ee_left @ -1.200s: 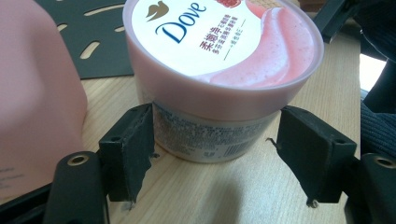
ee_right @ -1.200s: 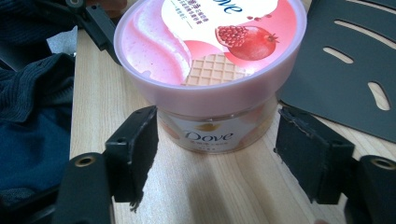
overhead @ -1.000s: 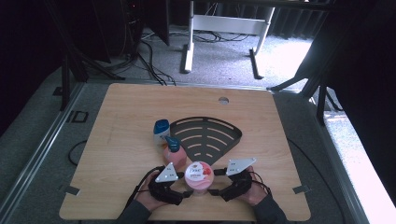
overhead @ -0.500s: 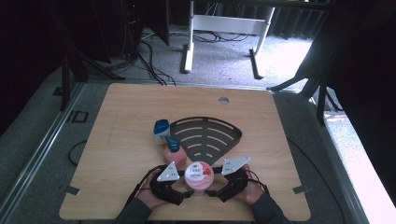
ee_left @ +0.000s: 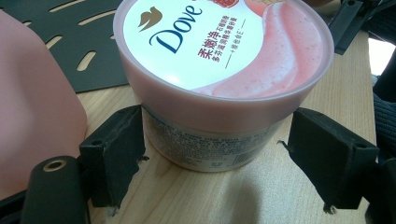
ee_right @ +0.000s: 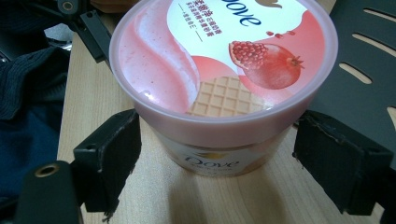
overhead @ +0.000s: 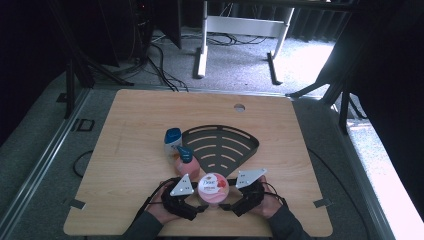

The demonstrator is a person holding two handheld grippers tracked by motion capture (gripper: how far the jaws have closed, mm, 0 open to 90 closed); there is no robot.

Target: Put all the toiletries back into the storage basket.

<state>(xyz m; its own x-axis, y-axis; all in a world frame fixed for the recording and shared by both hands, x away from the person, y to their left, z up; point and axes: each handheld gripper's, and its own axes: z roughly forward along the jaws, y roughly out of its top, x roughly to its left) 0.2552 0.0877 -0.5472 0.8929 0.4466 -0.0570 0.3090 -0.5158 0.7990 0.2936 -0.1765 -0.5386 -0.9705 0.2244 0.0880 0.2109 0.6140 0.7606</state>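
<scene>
Wooden desk (overhead: 125, 150): both tools, left (ee_left: 212, 154) and right (ee_right: 215, 158), jaws just opened, bracketing round pink-lidded Dove tub (overhead: 213, 188) between them; tub released, standing free.

My two grippers (overhead: 200, 207) (overhead: 227, 206) are black, each topped by a grey three-cornered plate (overhead: 182, 185), with square black pads (ee_left: 114, 151), trailing black cables and dark knit sleeves (overhead: 289, 227).

High view: overhead, facing forward and down. Gripper views: close, looking along own jaws from opposite sides, sharing the tub (ee_left: 224, 79) between them.
</scene>
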